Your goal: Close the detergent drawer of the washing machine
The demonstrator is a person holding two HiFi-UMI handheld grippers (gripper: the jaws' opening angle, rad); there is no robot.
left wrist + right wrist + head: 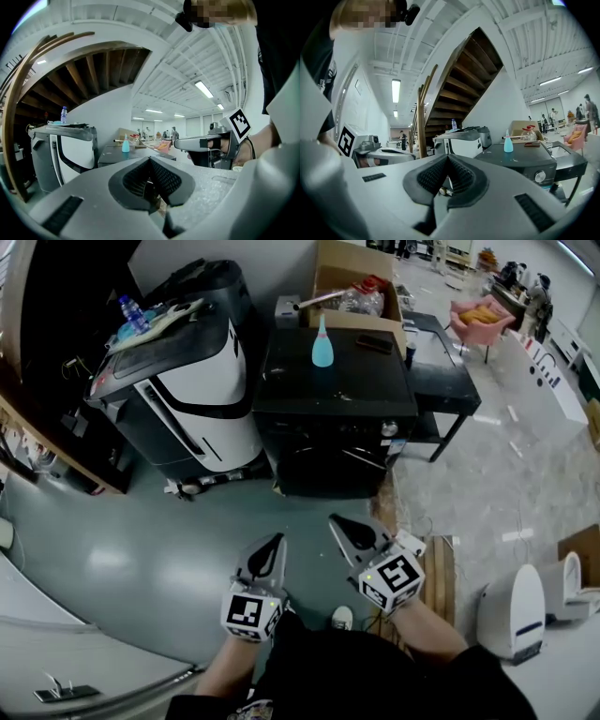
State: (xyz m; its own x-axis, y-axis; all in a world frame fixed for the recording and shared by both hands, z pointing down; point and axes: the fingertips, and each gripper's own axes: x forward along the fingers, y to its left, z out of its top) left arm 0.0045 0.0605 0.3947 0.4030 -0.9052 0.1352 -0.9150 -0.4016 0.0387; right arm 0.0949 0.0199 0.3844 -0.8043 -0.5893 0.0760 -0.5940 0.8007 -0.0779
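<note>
Black washing machine (333,413) stands on the grey floor (141,549), centre of the head view, its front facing the person. The front panel is dark, with a round knob (540,176) near the right end. The detergent drawer can't be made out on it, so can't tell whether it is in or out. A blue bottle (322,345) stands upright on the machine's lid. A white-and-black appliance (192,390) is just beside it on the left, with a cardboard box (352,287) behind. Left gripper (275,544) and right gripper (343,527) are side by side low in the head view, aimed toward the machine and well apart from it. Left fingers (161,176) are pressed together with nothing between them. Right fingers (459,174) are also together and empty.
</note>
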